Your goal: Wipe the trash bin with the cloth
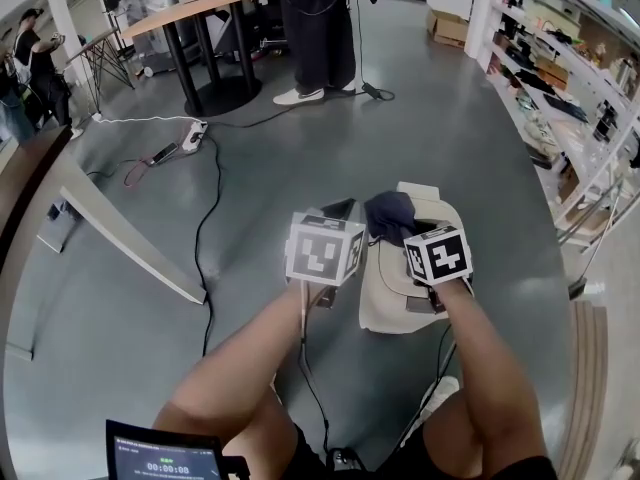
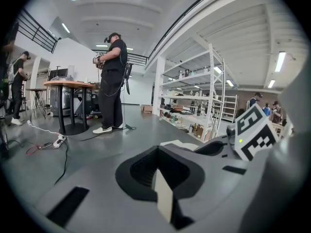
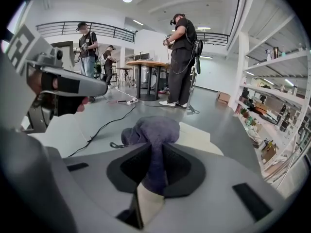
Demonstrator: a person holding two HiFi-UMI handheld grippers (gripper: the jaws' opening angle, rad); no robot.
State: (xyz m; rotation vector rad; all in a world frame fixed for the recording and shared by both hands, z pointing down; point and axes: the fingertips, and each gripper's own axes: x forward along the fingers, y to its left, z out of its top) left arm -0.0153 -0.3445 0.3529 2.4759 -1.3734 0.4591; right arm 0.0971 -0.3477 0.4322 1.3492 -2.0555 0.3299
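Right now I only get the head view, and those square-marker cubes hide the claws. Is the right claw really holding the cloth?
Observer: Yes. In the right gripper view the right claw is shut on the cloth, which bunches up past its tips.
Operator: Has the left claw got anything?
Observer: No. The left gripper view shows the left claw shut, with nothing in it.
Operator: Is the cloth on the bin?
Observer: The right gripper view shows the bunch in front of the cream trash bin, but I cannot tell whether it touches.
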